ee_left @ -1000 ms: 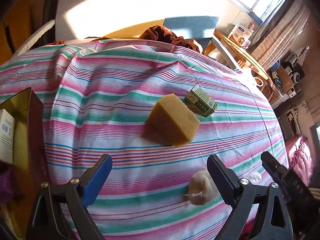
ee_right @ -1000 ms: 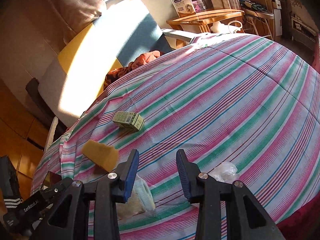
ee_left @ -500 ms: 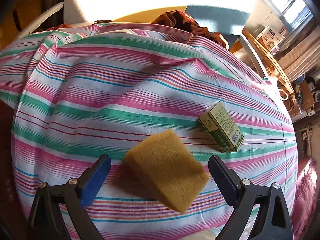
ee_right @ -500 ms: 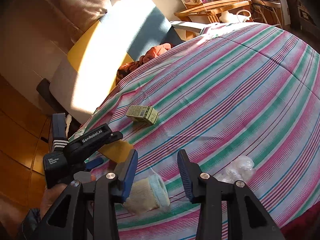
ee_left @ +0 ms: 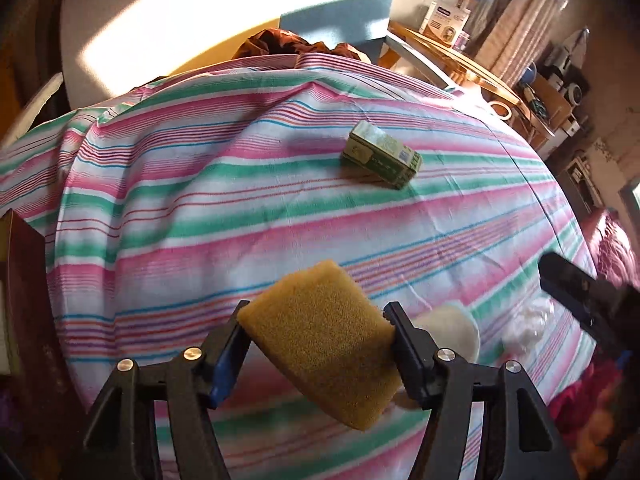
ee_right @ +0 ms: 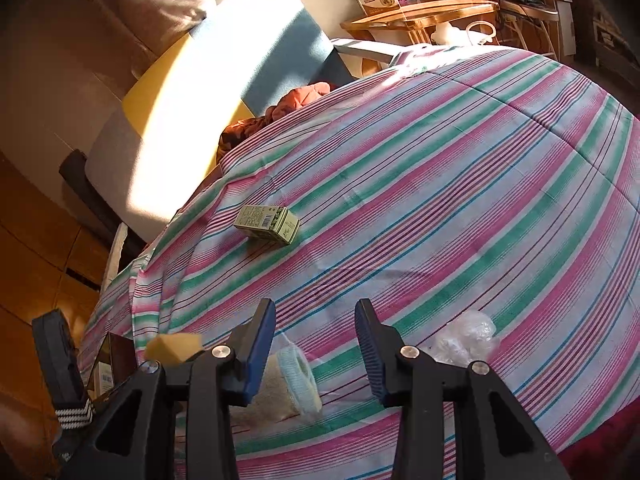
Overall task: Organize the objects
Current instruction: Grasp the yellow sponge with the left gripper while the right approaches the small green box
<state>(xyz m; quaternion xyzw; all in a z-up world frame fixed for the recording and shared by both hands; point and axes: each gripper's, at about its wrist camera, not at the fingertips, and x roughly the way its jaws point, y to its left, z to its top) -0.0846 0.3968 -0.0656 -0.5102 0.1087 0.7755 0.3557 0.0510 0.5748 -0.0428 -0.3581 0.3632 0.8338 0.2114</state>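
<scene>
My left gripper (ee_left: 316, 332) is shut on a yellow sponge (ee_left: 324, 352) and holds it above the striped cloth (ee_left: 200, 208). The sponge also shows at the lower left of the right wrist view (ee_right: 174, 347). A small green box (ee_left: 382, 155) lies further back on the cloth; it also shows in the right wrist view (ee_right: 267, 224). My right gripper (ee_right: 316, 340) is open and empty, above the cloth. A rolled pale sock (ee_right: 288, 384) lies just under its left finger. Crumpled clear plastic (ee_right: 466, 338) lies to its right.
A dark brown box (ee_left: 20, 280) holding a white carton stands at the cloth's left edge. A sofa (ee_right: 192, 92) with a rust-coloured garment (ee_right: 280, 112) is behind the table. A wooden side table (ee_right: 420, 20) stands at the back right.
My left gripper closed on the sponge and lifted it off the cloth, pulling back. My right gripper stayed open and shifted slightly.
</scene>
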